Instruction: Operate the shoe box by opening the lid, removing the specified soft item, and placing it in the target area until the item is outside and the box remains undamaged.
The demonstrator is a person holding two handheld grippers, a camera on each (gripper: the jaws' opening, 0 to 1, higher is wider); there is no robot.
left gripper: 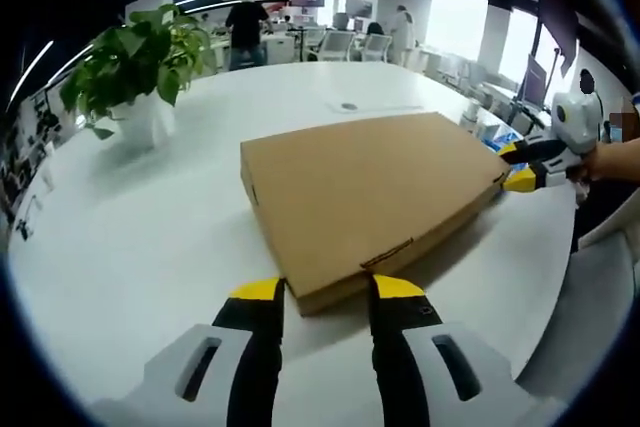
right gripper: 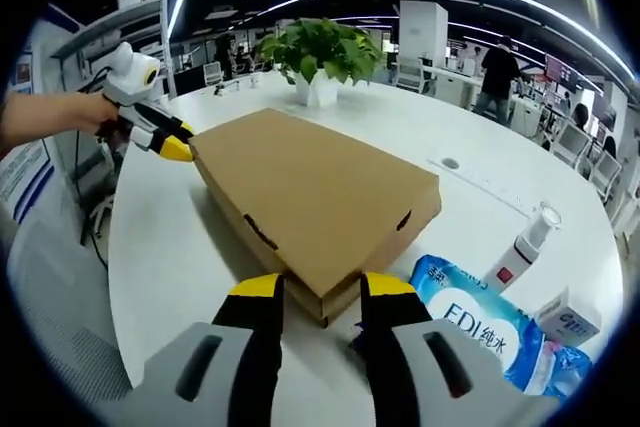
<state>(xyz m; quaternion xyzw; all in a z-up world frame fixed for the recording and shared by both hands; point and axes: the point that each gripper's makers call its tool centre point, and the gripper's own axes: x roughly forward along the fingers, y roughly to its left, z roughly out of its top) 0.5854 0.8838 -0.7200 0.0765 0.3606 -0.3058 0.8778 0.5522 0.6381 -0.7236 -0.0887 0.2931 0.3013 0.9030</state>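
A flat brown cardboard shoe box lies closed on the white table. My left gripper is open, its yellow-tipped jaws standing either side of the box's near corner. At the opposite corner the right gripper, held by a hand, points at the box. In the right gripper view the same box has its lid down. My right gripper is open and straddles that corner. The left gripper touches the far corner there. What the box holds is hidden.
A potted green plant in a white pot stands on the table beyond the box. Next to the right gripper lie a blue tissue pack, a white bottle and a small white carton. Chairs and people are at the back.
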